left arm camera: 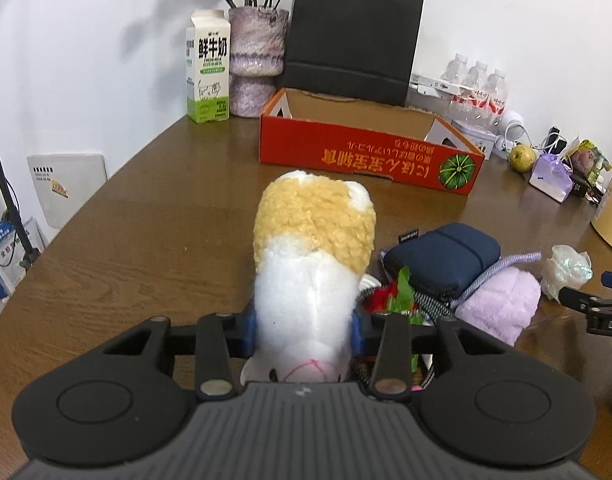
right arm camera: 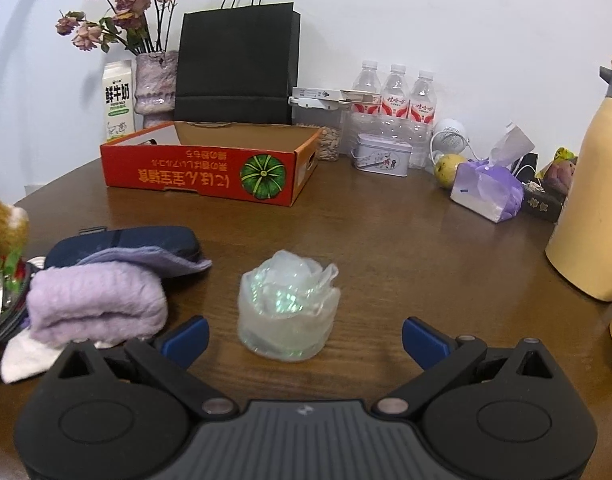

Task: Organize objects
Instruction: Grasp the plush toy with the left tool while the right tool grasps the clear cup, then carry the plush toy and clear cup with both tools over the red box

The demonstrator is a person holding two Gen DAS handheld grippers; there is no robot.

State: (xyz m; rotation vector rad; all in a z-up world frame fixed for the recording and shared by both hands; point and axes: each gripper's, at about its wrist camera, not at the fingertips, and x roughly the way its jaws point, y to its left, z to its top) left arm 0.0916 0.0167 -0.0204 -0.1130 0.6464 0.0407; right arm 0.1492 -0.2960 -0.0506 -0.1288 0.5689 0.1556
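My left gripper (left arm camera: 304, 326) is shut on a white and tan plush toy (left arm camera: 312, 248), its blue pads pressing both sides of the white body. Beyond it stands the open red cardboard box (left arm camera: 346, 150). In the right wrist view my right gripper (right arm camera: 304, 338) is open, with a translucent rose-shaped cup (right arm camera: 287, 308) standing just ahead, between the blue fingertips (right arm camera: 187, 338) and apart from them. A folded lilac towel (right arm camera: 95, 304) and a navy pouch (right arm camera: 121, 242) lie to the left. The plush toy (right arm camera: 5, 220) shows at the left edge, and the red box (right arm camera: 209, 172) sits further back.
Along the wall stand a milk carton (left arm camera: 208, 74), a flower vase (left arm camera: 257, 60), a black paper bag (left arm camera: 352, 38) and water bottles (right arm camera: 394, 92). A tin (right arm camera: 382, 156), a pear (right arm camera: 446, 168), a purple tissue pack (right arm camera: 488, 190) and a cream thermos (right arm camera: 594, 208) are on the right.
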